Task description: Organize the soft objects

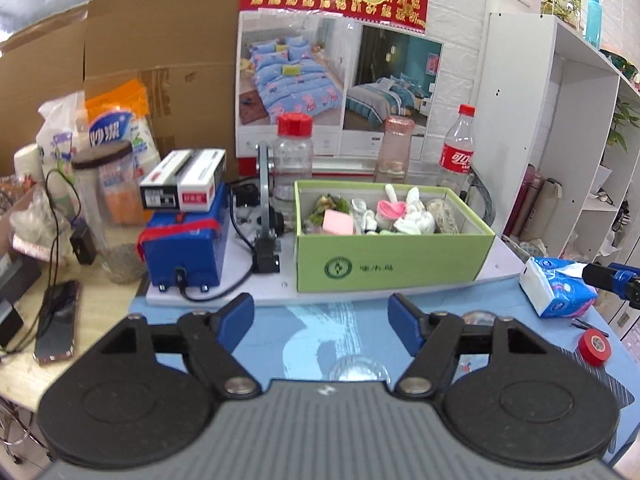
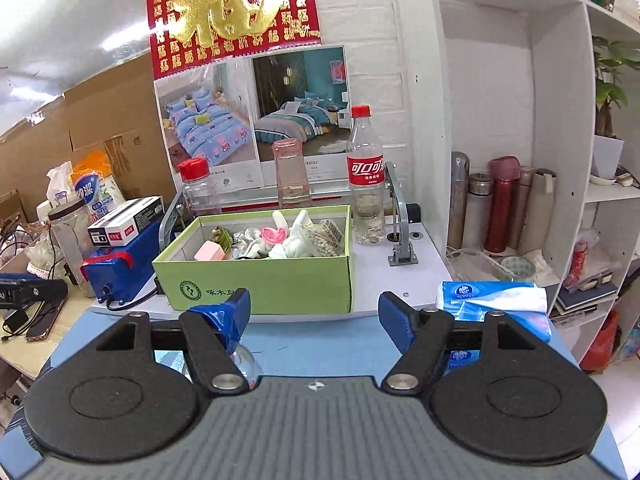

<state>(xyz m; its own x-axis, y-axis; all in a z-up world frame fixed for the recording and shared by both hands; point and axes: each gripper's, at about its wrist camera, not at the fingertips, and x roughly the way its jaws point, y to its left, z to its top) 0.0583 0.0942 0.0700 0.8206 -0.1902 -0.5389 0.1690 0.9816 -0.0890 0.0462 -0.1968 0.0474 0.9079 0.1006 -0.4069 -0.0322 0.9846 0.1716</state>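
A green cardboard box (image 1: 384, 260) (image 2: 264, 280) stands on a white board ahead of both grippers. It holds several soft things: a pink sponge block (image 1: 338, 222) (image 2: 208, 251), a white plush toy (image 1: 412, 216) (image 2: 296, 240), a pink piece (image 1: 390, 208) (image 2: 274, 235) and a bag of white beads (image 2: 326, 238). My left gripper (image 1: 322, 316) is open and empty above the blue mat, short of the box. My right gripper (image 2: 314, 312) is open and empty, also short of the box. A blue tissue pack (image 1: 560, 288) (image 2: 492, 304) lies to the right of the box.
A cola bottle (image 1: 458, 148) (image 2: 366, 176), a pink glass (image 1: 396, 148) and a red-capped jar (image 1: 294, 152) stand behind the box. A blue device (image 1: 188, 248) with cables sits left of it. A red tape roll (image 1: 595, 346) lies on the mat. White shelves (image 2: 520, 120) stand at right.
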